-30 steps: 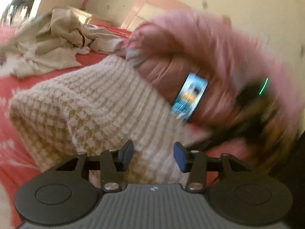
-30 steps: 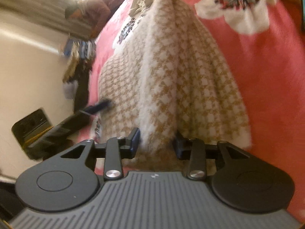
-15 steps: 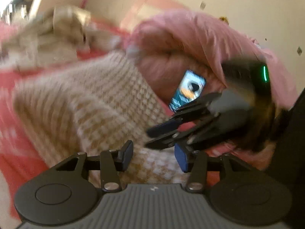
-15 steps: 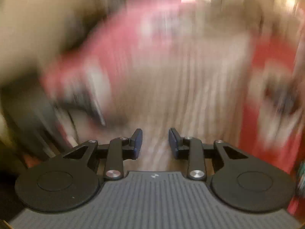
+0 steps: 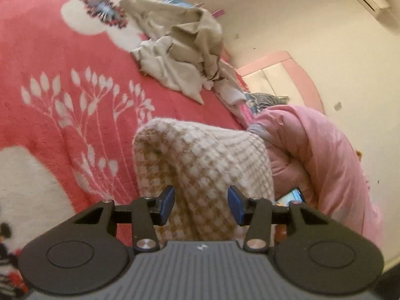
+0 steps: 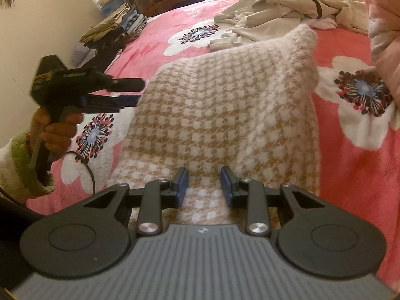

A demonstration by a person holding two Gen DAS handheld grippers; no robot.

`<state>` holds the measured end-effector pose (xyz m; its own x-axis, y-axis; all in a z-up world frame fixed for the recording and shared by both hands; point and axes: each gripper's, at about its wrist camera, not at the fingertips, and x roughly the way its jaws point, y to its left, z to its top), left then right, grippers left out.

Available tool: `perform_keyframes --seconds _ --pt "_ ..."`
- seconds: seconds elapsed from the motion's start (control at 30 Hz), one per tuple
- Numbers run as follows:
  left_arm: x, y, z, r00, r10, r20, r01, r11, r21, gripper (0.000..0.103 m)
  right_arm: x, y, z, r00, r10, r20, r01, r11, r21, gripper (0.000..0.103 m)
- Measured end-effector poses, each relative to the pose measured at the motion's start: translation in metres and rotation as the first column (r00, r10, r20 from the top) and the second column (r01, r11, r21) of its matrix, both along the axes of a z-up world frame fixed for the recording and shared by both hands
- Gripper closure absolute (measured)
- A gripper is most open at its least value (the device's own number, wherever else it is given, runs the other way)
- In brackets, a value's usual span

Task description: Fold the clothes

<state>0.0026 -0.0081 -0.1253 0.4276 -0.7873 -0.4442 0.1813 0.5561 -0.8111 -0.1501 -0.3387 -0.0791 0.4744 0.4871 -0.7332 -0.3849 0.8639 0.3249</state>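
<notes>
Houndstooth knit sweater (image 6: 225,115), cream and tan, fuzzy: lies folded on the pink floral blanket (image 6: 350,175). In the right wrist view its long axis runs away from the camera, near edge under the gripper, far corner (image 6: 306,33) raised and pointing toward the heap of beige garments (image 6: 287,2). In the left wrist view the same sweater (image 5: 200,165) shows a rounded fold at its far end, with the blanket (image 5: 62,87) to its left.

Right gripper (image 6: 203,187): tongs apart, nothing clamped, blue pads just above the sweater's near edge.

Left gripper (image 5: 201,205): tongs apart, a ridge of the sweater between them; whether the pads touch it cannot be told. Seen from the right wrist camera, this gripper (image 6: 130,92) sits at the sweater's left edge, held by a hand (image 6: 55,130) in a cream cuff.

Beige garments (image 5: 180,50): crumpled pile, well apart from the sweater.

Pink quilt (image 5: 320,160): bunched, just beside the sweater's right side.

Folded clothes stack (image 6: 115,27): at the blanket's far left edge.
</notes>
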Motion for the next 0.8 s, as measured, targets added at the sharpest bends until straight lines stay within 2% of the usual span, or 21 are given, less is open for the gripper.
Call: perform_keyframes --seconds 0.07,0.13,0.27,0.37,0.43,0.5,0.53,0.6,0.63,0.67,0.73,0.8 --pt "0.008 -0.006 -0.004 1.0 -0.012 -0.007 0.012 1.0 -0.007 0.074 0.0 0.0 0.0 1.0 0.002 0.002 -0.002 1.0 -0.005 0.075" --pt "0.014 -0.011 0.003 0.997 -0.068 0.041 0.066 0.997 0.047 0.083 0.0 0.0 0.001 1.0 0.006 0.002 -0.006 1.0 -0.009 0.075" --pt "0.023 -0.014 0.004 0.975 -0.199 0.104 0.182 0.971 0.153 0.084 0.0 -0.001 0.001 1.0 0.028 0.0 -0.028 1.0 -0.008 0.075" --pt "0.03 -0.014 0.001 0.947 -0.293 0.132 0.261 0.94 0.218 0.084 0.002 0.0 0.0 0.999 0.047 0.0 -0.047 0.999 -0.011 0.075" --pt "0.03 -0.009 0.002 0.937 -0.318 0.143 0.281 0.932 0.231 0.084 0.002 0.0 0.001 0.999 0.054 0.0 -0.054 0.998 -0.013 0.075" --pt "0.026 -0.003 0.004 0.929 -0.335 0.156 0.285 0.918 0.275 0.084 0.002 -0.001 0.001 0.998 0.059 0.0 -0.059 0.998 -0.014 0.075" --pt "0.024 0.002 0.003 0.936 -0.324 0.141 0.267 0.91 0.317 0.086 0.002 -0.001 0.001 0.998 0.06 0.0 -0.06 0.998 -0.013 0.075" --pt "0.022 0.013 0.001 0.952 -0.289 0.098 0.224 0.879 0.42 0.099 0.002 -0.003 0.0 0.998 0.06 0.003 -0.06 0.998 -0.009 0.075" --pt "0.019 0.022 0.0 0.962 -0.261 0.08 0.199 0.87 0.45 0.099 0.001 -0.005 0.0 0.998 0.058 0.005 -0.058 0.998 -0.004 0.075" --pt "0.016 0.033 0.003 0.972 -0.223 0.077 0.171 0.889 0.425 0.099 0.001 -0.006 -0.001 0.999 0.053 0.005 -0.053 0.999 0.003 0.075" --pt "0.004 0.046 0.021 0.981 -0.153 0.117 0.107 0.939 0.327 0.097 0.0 -0.006 -0.002 0.999 0.048 0.011 -0.048 0.999 0.009 0.075" --pt "-0.015 0.034 0.043 0.97 -0.151 0.192 0.103 0.965 0.239 0.094 0.0 -0.007 -0.002 0.999 0.046 0.015 -0.046 0.999 0.012 0.075"
